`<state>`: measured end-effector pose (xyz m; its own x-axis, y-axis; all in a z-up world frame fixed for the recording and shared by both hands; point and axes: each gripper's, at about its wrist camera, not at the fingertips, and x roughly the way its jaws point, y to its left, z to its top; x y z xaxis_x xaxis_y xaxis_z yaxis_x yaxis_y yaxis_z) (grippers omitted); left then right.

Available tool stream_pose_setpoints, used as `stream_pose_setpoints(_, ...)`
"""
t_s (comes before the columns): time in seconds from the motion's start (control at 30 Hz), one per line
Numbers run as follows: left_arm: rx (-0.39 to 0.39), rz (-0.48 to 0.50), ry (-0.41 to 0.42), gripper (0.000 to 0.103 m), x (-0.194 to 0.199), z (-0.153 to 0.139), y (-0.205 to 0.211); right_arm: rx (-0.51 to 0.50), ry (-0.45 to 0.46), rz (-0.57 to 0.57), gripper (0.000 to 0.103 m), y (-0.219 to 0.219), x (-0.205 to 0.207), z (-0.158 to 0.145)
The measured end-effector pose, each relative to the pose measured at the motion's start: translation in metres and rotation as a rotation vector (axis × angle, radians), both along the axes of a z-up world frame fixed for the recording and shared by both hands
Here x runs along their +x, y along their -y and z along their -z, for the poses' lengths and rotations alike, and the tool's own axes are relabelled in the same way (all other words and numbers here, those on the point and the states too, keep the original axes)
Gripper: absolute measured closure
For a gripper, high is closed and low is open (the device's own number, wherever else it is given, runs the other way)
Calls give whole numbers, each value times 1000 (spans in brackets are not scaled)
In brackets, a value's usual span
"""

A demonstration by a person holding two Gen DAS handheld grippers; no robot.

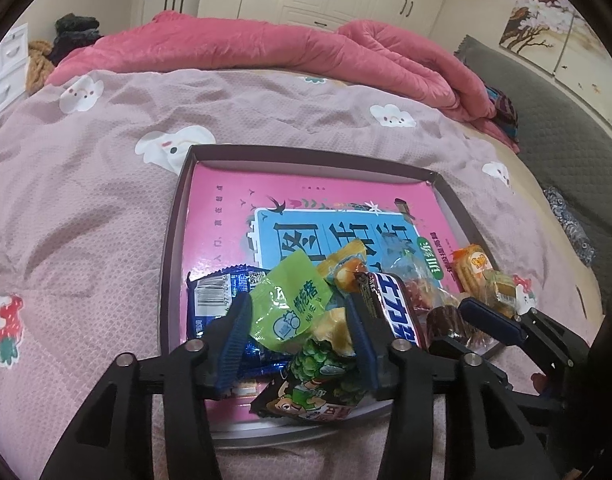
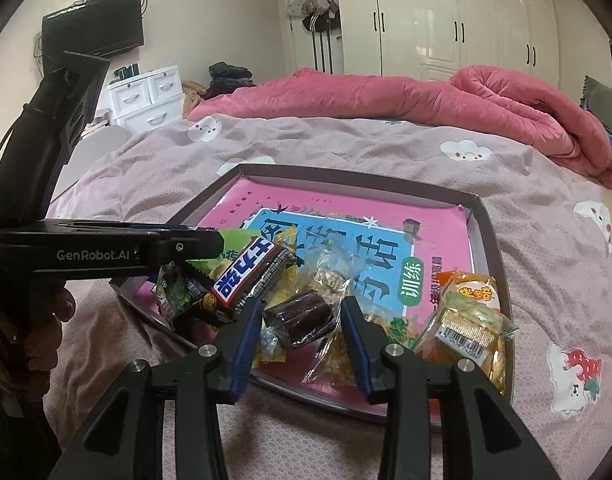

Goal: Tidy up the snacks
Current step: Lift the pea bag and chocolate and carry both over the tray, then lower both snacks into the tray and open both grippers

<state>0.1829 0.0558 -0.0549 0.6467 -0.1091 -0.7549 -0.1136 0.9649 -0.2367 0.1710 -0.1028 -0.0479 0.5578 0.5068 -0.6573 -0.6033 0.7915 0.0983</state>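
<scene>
A shallow dark-rimmed tray [image 1: 174, 240] lined with a pink printed sheet lies on the bed, with snacks piled at its near end. My left gripper [image 1: 298, 308] is open over the pile. A light green packet [image 1: 290, 304] lies between its blue pads, above a pea packet [image 1: 321, 380]. A blue packet [image 1: 214, 300] sits to the left and a Snickers bar [image 1: 393, 308] to the right. My right gripper [image 2: 302, 304] is open around a dark brown wrapped roll [image 2: 298, 316], with small gaps on both sides. An orange cracker packet [image 2: 469, 300] lies at the tray's right.
The tray [image 2: 489, 240] rests on a mauve bedcover [image 2: 385, 144] with cartoon prints. A pink quilt [image 2: 385, 96] is bunched at the far side. White drawers [image 2: 146, 96] and wardrobes stand beyond. A hand [image 2: 62, 304] holds the left gripper [image 2: 210, 240].
</scene>
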Motion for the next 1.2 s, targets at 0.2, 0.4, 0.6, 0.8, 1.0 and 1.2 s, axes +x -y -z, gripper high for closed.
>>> stream_pose_setpoints(0.2,0,-1,-2,46,-2,-2,1,-2,10,16,56,2,0,-3)
stream_pose_setpoints(0.4,0,1,0,43,-7,-6,3,-1,11,33,53,6,0,-5)
stream_pose_setpoints(0.6,5,-8,2,38,-9,-10,1,-4,19,45,50,10,-1,-7)
stream_pose_setpoints(0.8,17,-17,-8,37,-14,-11,0,-5,20,67,50,14,-1,-9)
stream_pose_setpoints(1.0,19,-23,-17,36,-25,-12,-4,-8,1,70,50,17,-1,-7)
stream_pose_setpoints(1.2,26,9,-40,36,-34,-5,2,-23,-11,66,49,15,-2,-3)
